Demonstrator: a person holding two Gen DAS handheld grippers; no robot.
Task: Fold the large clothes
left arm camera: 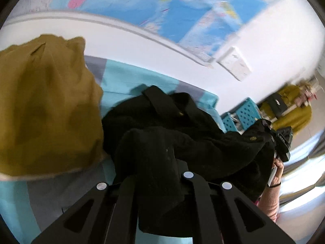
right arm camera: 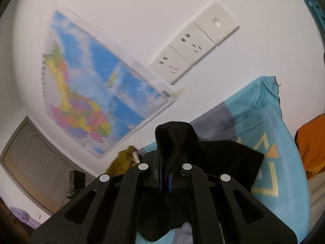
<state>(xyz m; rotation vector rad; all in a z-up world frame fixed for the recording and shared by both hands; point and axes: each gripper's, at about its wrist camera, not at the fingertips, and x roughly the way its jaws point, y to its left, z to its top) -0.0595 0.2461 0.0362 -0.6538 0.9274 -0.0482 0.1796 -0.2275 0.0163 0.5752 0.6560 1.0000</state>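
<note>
A black garment with brass buttons (left arm camera: 182, 134) hangs lifted between my two grippers above a bed with a turquoise and grey cover (left arm camera: 130, 79). My left gripper (left arm camera: 156, 162) is shut on a bunched fold of the black garment, which drapes over its fingers. My right gripper (right arm camera: 169, 156) is shut on another edge of the black garment (right arm camera: 227, 158), cloth poking up between its fingers. The right gripper also shows in the left wrist view (left arm camera: 282, 142), held by a hand in a pink sleeve.
A mustard-yellow garment (left arm camera: 44, 105) lies on the bed at left. An orange garment (right arm camera: 312, 144) lies on the cover (right arm camera: 270, 122) at right. A wall map (right arm camera: 91, 93), wall sockets (right arm camera: 193, 42) and turquoise crates (left arm camera: 241, 116) are behind.
</note>
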